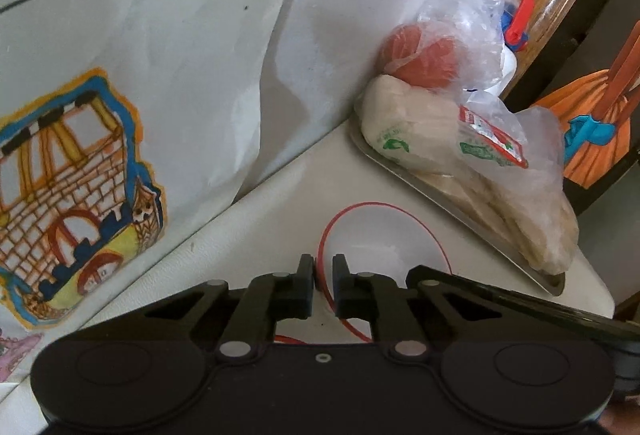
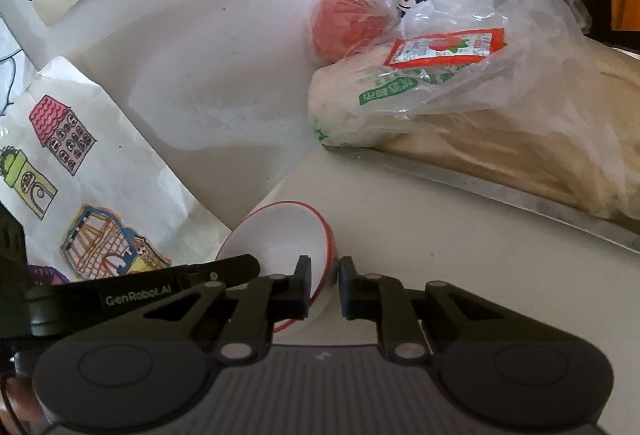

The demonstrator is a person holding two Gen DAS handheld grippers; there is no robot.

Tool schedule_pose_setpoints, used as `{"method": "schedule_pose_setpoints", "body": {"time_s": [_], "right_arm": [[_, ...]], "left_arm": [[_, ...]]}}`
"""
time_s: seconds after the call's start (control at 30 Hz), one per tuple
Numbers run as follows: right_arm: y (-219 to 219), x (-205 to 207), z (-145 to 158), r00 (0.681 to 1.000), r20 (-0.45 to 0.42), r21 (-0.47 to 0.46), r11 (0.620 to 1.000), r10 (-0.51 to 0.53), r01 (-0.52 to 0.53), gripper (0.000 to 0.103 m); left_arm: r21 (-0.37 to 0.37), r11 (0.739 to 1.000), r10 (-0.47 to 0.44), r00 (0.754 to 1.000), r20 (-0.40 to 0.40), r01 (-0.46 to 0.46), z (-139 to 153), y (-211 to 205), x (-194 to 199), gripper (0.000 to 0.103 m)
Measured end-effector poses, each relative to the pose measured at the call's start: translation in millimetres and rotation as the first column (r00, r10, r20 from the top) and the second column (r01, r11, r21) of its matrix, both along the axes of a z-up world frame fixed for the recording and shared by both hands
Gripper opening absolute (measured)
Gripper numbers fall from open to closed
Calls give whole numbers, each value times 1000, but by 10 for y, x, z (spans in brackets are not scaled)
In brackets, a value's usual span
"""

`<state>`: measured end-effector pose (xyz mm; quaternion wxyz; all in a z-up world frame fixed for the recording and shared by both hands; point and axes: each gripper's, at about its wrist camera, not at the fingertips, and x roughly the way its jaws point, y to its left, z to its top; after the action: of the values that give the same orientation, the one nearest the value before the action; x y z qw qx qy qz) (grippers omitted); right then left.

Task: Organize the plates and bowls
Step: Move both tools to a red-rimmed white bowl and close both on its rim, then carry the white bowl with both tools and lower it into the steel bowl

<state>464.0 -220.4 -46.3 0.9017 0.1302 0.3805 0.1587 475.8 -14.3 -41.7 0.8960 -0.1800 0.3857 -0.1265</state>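
Both grippers are closed on the same bowl: the left gripper pinches its red rim on one side, and the right gripper pinches the rim on the opposite side. The bowl sits between them on the table, tilted, just beside the metal tray with bagged food. I judge the lift needs both hands together.

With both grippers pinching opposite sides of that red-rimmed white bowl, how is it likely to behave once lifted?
The bowl looks rigid with a thin rim, so it should hold its shape. Its glossy surface may slip between the pads of the left gripper and right gripper. Gripped only at the rim, it could tilt if the hands move unevenly.
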Motion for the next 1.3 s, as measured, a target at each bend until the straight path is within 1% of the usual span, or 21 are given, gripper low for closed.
{"method": "schedule_pose_setpoints", "body": {"time_s": [0.17,0.27,0.47,0.6,0.7,0.8,0.93,1.07,1.2,1.3], "right_arm": [[-142,-113,46,999,-27,45,998,-39,40,12],[-221,-247,118,998,-28,53,997,-54,55,12],[-364,-707,475,997,21,43,996,-74,73,12],[-426,-1091,712,997,40,35,997,-66,65,12],[-440,-1409,780,998,26,38,998,-59,58,12],[-436,-1711,790,998,20,37,998,-52,51,12],[-440,-2149,774,999,-1,49,998,-35,35,12],[-407,-2552,758,1000,-14,19,1000,-12,12,11],[-391,-2791,683,999,-41,-1,1000,-7,7,11],[-373,-2901,627,998,-61,-20,1000,6,-7,11]], "left_arm": [[-10,1000,-3,1000,-19,2,12,-40,-61,7],[-25,1000,-10,1000,-6,9,71,-59,-154,7],[-43,998,-47,998,41,49,286,-104,-439,7],[-49,995,-79,993,82,83,544,-167,-792,7],[-26,995,-94,990,109,97,705,-221,-1109,7],[-3,994,-105,988,112,106,792,-269,-1444,7],[0,992,-124,986,107,125,792,-255,-1908,7],[15,988,-155,979,129,154,780,-234,-2392,7],[56,984,-177,975,137,171,671,-289,-2760,9],[55,982,-185,975,123,179,573,-275,-2941,9]]}}
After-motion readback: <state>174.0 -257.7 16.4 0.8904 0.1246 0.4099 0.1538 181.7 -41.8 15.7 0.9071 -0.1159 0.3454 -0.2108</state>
